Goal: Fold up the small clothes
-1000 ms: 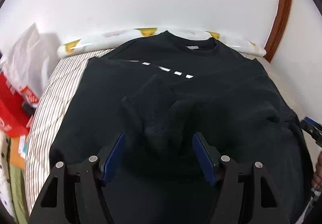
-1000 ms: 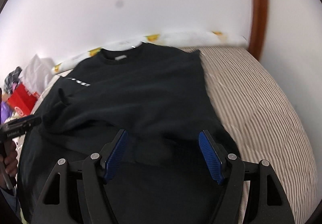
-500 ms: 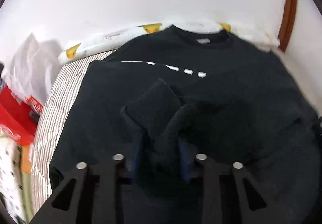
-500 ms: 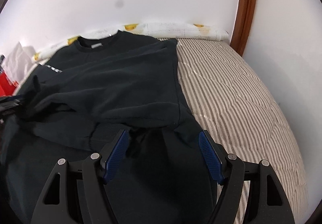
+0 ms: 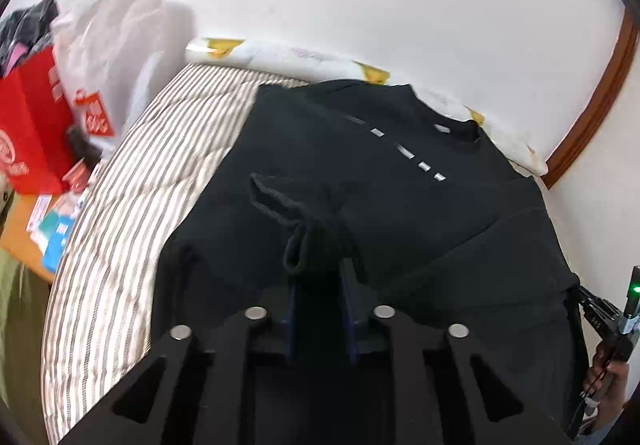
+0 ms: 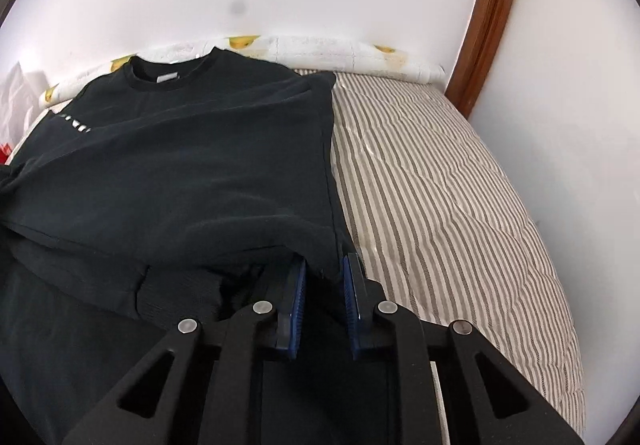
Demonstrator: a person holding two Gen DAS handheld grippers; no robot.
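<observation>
I had the black long-sleeved sweatshirt [image 5: 400, 205] spread across the middle of both frames, soft matte knit lying on the beige-and-brown striped quilted bedcover [image 6: 440, 173]. Its ribbed round collar [image 6: 172, 75] sat toward the upper left of the right wrist view, a small pale label inside it, and a dashed row of silvery rectangles [image 5: 404, 151] ran diagonally across the fabric in the left wrist view.

My left gripper [image 5: 319, 281] stood at the bottom centre of its frame, its blue pads drawn narrow and pinching the ribbed cuff of a sleeve [image 5: 298, 241], which bunched into a loop above the black angular fingers. My right gripper [image 6: 324, 277] sat at the bottom centre of its own view with its jaws closing; a folded corner of the sweatshirt's side edge hung between the blue ridged pads, and both pads appeared to press on the cloth.

At the upper left of the left wrist view were a glossy red box [image 5: 28, 117] and a crinkled white plastic bag [image 5: 116, 45]. A white padded roll with yellow prints [image 6: 320, 49] lay along the pale wall, and a curved brown wooden trim [image 6: 492, 13] rose at the upper right.
</observation>
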